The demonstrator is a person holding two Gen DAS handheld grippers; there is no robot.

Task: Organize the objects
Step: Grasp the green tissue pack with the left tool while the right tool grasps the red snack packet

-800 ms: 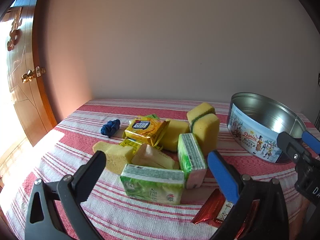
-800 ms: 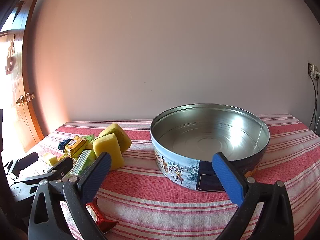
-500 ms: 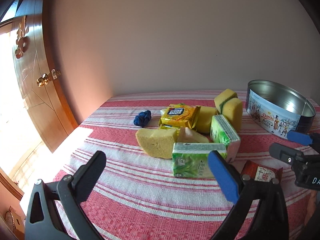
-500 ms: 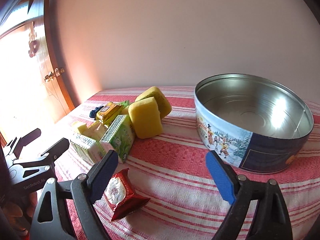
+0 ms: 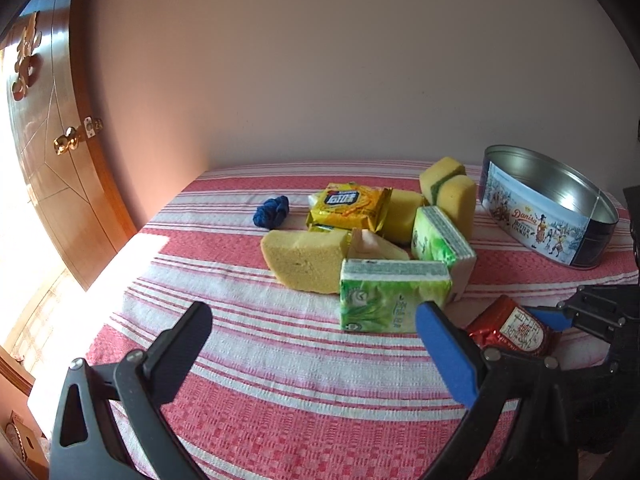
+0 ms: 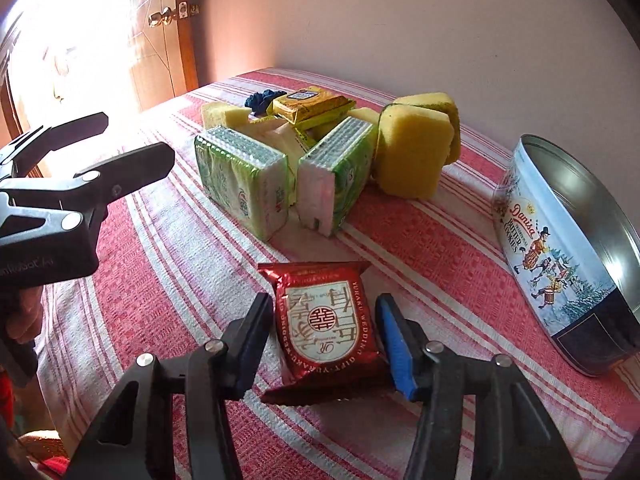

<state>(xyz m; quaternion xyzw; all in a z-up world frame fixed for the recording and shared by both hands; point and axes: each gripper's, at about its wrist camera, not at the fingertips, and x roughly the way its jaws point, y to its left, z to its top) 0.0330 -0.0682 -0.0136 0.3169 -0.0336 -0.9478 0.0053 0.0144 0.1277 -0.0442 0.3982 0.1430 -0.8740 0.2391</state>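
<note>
A red snack packet (image 6: 324, 326) lies on the striped cloth. My right gripper (image 6: 325, 334) straddles it, one finger close on each side; the packet still rests on the cloth, and firm contact is unclear. The packet (image 5: 514, 330) also shows in the left wrist view. My left gripper (image 5: 312, 344) is open and empty, above bare cloth left of the pile. The pile holds two green tissue packs (image 6: 244, 184), yellow sponges (image 6: 412, 152), a yellow biscuit pack (image 5: 350, 204) and a blue scrunchie (image 5: 272, 211). An open, empty Danisa cookie tin (image 6: 560, 256) stands to the right.
The table wears a red-and-white striped cloth (image 5: 280, 380). A wooden door (image 5: 52, 120) stands on the left and a plain wall behind. The table's left edge runs near the door.
My right gripper swung left and down from the tin to the red packet and narrowed around it. My left gripper drew back leftward from the pile.
</note>
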